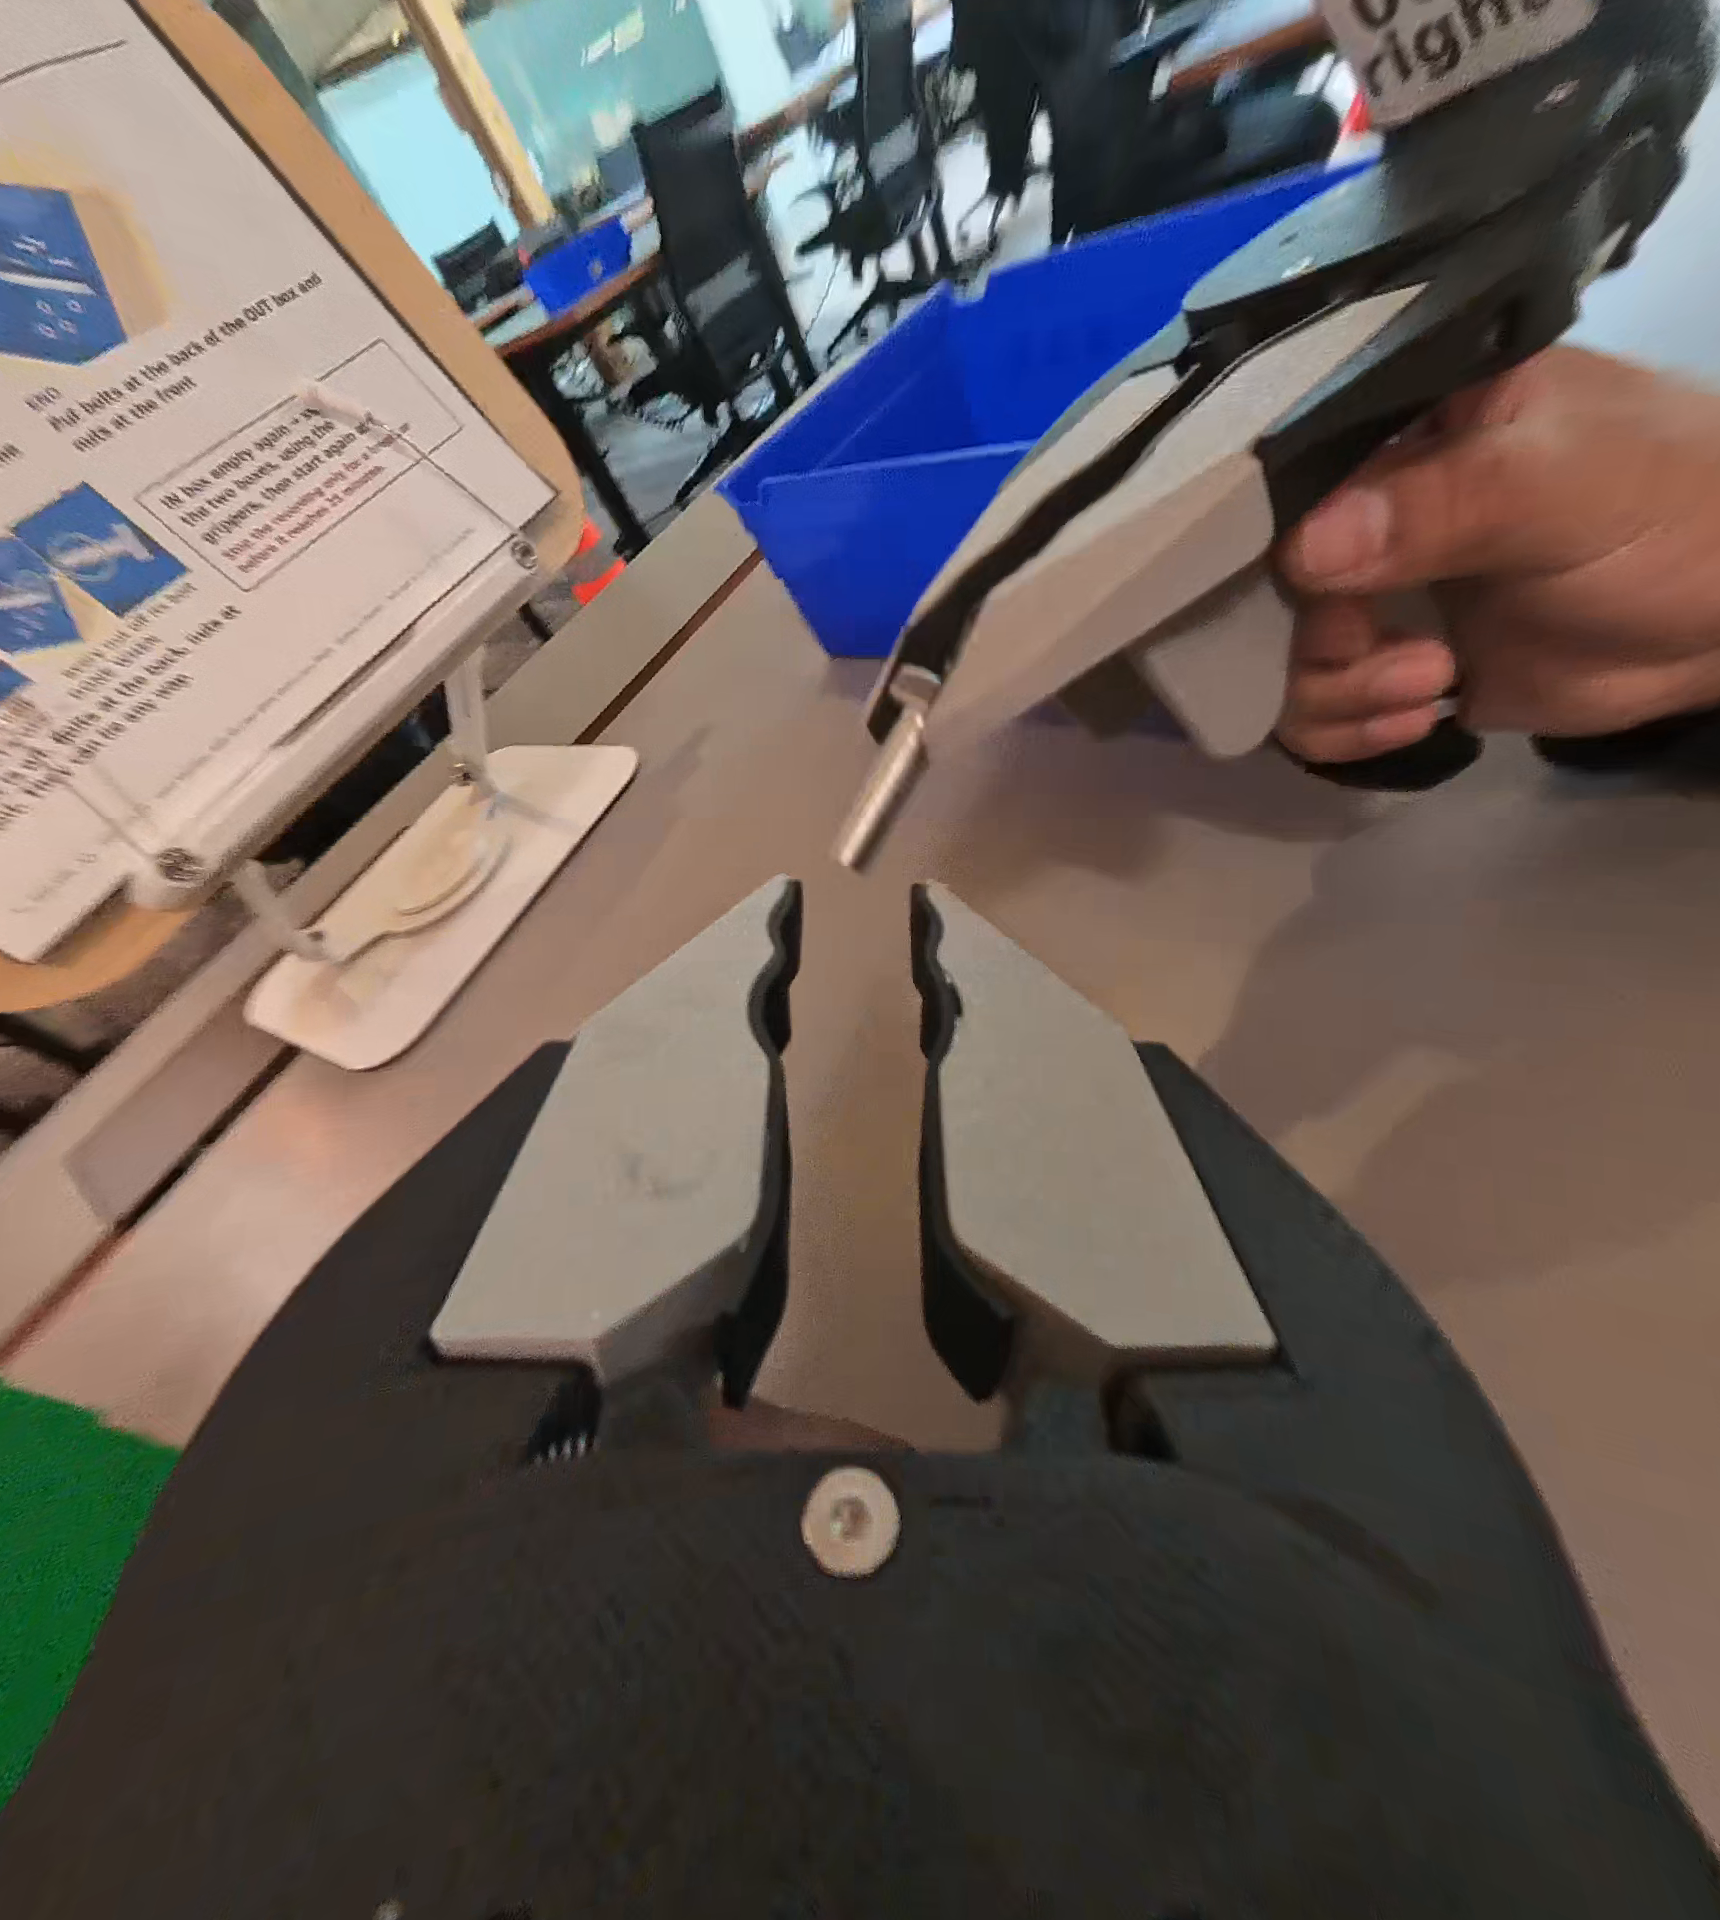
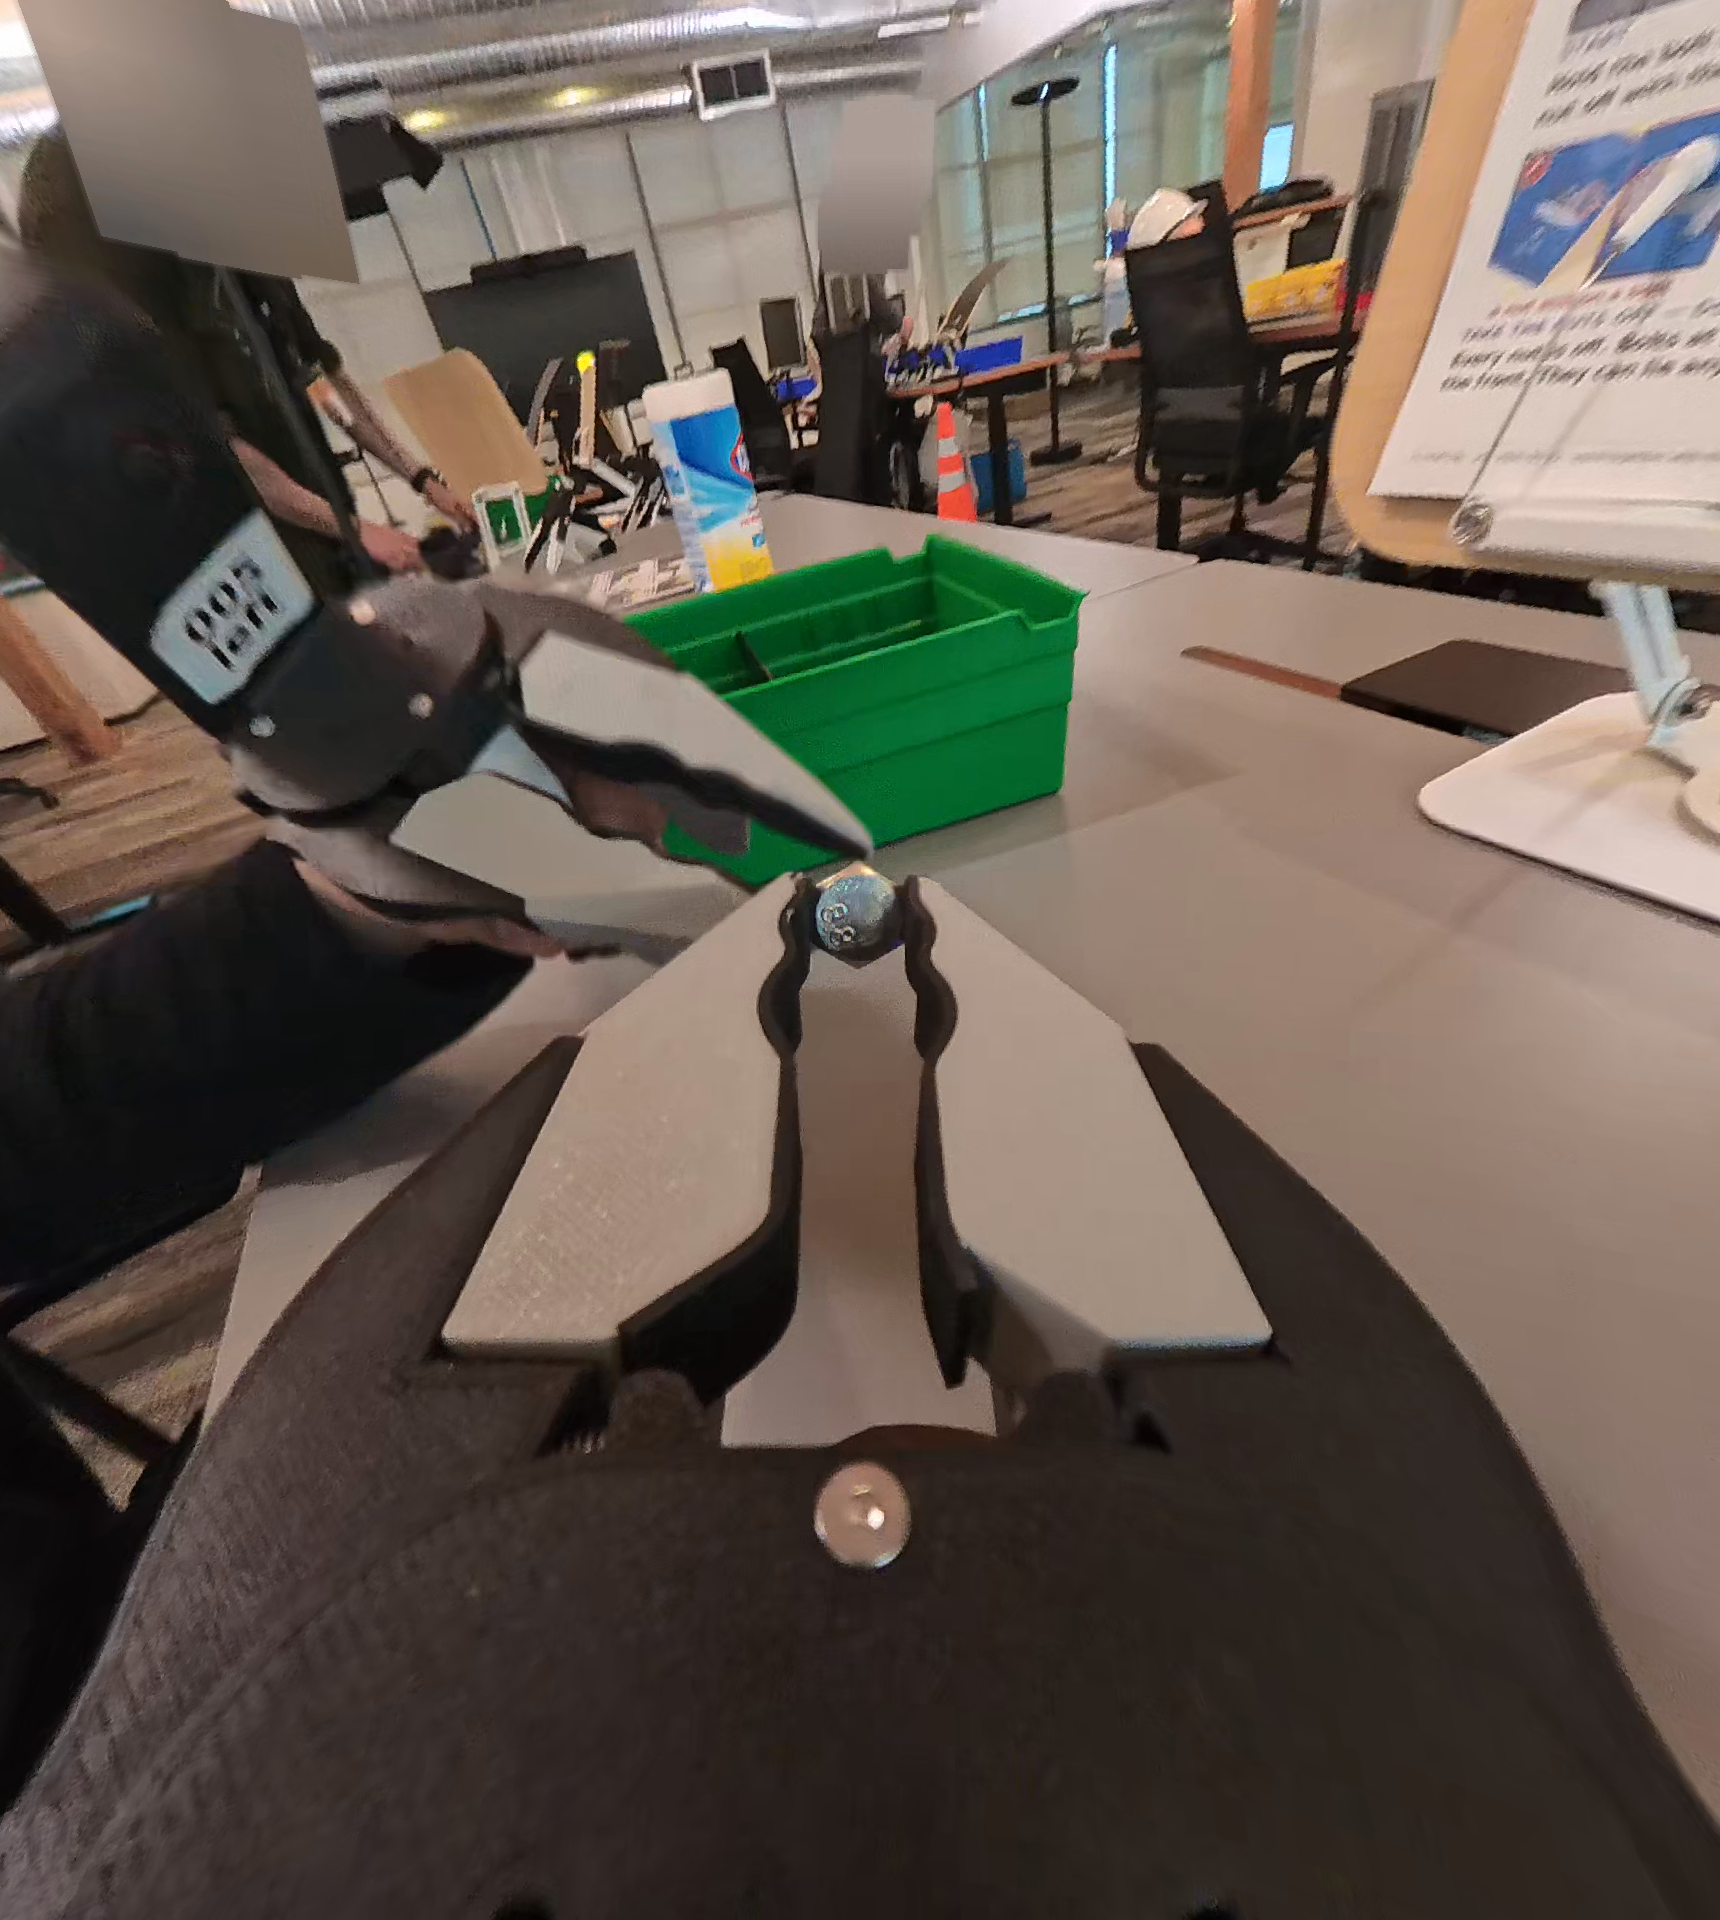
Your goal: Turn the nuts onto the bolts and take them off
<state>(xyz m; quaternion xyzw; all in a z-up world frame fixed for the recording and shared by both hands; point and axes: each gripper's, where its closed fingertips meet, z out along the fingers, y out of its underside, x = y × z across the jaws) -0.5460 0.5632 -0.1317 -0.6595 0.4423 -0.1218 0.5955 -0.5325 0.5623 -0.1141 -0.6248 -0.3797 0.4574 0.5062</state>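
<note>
Grey counter (image 1: pixel 1458 1143) runs under both tools, with an open office of black chairs behind. Held above it, the right claw (image 2: pixel 853 896) is clamped on a bolt (image 2: pixel 851 920) by its hexagonal head — bright silver metal with small stamped marks on the face, pinched at the very tips of the fingers. From the left wrist view the same bolt (image 1: pixel 887 774) shows its plain, smooth-looking shank slanting down out of the right claw (image 1: pixel 900 694); no nut sits on it. Directly beyond the tips of the left claw (image 1: pixel 856 899) hangs the shank's free end; that claw is parted and holds nothing. A blue bin (image 1: pixel 897 488) lies behind the right claw, a green bin (image 2: pixel 897 686) behind the left claw (image 2: pixel 835 831), and an instruction sheet on a white stand (image 1: pixel 212 499) stands to the left claw's left.
</note>
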